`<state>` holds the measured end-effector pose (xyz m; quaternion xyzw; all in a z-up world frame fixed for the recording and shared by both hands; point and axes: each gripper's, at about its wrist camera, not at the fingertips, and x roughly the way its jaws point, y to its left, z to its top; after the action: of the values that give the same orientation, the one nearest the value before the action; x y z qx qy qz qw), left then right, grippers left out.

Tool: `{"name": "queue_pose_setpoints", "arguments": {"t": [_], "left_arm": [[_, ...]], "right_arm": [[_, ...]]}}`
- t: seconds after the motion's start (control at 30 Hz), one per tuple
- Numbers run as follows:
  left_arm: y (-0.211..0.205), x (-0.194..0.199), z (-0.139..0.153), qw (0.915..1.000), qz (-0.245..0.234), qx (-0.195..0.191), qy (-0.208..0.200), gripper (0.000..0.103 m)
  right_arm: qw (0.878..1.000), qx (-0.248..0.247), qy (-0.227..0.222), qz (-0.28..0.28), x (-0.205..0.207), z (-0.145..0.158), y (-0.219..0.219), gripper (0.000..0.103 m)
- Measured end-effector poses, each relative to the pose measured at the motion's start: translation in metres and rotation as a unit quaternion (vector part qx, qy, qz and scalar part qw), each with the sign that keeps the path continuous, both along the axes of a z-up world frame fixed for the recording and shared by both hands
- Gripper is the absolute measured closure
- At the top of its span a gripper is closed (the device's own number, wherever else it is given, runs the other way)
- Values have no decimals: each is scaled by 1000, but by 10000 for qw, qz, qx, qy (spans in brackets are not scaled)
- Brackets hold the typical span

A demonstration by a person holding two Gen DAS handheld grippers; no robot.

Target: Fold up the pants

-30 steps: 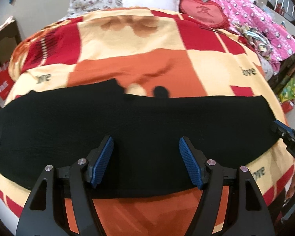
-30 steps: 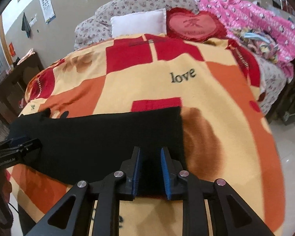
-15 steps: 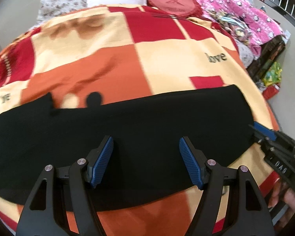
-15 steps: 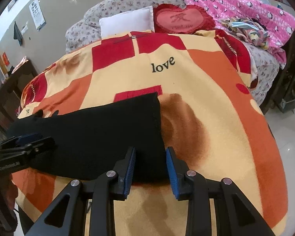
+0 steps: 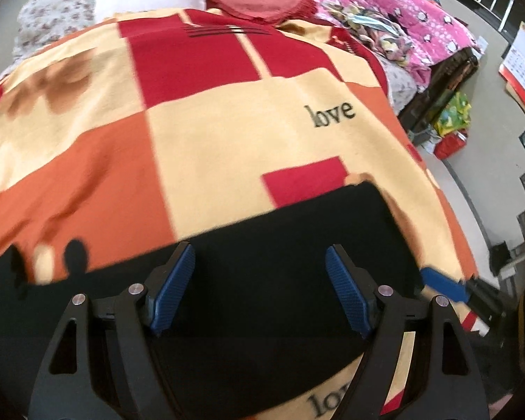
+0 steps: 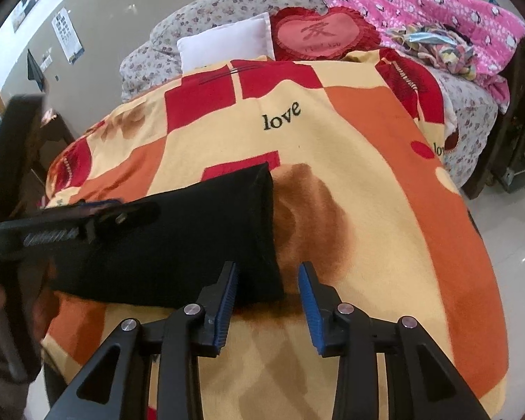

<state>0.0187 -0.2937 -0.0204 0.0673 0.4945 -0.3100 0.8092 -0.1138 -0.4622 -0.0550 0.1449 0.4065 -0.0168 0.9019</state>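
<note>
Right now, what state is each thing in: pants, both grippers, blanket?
Black pants: flat on the bed in a long strip, not gripped.
Left gripper: jaws wide and opening, above the pants, holding nothing.
Right gripper: jaws opening, pants' corner between them, pads clear.
Patterned blanket: spread flat under the pants.

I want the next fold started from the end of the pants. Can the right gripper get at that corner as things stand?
Probably yes. The right gripper is opening, with the near corner of the black pants between its fingers, lying flat on the blanket, nothing on it.
</note>
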Motion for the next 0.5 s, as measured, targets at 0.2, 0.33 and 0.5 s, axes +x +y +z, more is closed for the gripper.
{"name": "queue_pose_setpoints", "arguments": {"t": [0.2,0.33,0.5], "left_arm": [[-32,12,-3,9987,-484,120,-109,25],[-56,19,-8,9964,-807,226,-132,25],[-80,22,-16,9925,-1200,227,45,25]], "right_arm": [[9995,299,-77,55,-11,-7,-6,60],[9984,477,-232,206,-9,-9,-2,59],[9965,646,-461,252,-1,-13,5,58]]}}
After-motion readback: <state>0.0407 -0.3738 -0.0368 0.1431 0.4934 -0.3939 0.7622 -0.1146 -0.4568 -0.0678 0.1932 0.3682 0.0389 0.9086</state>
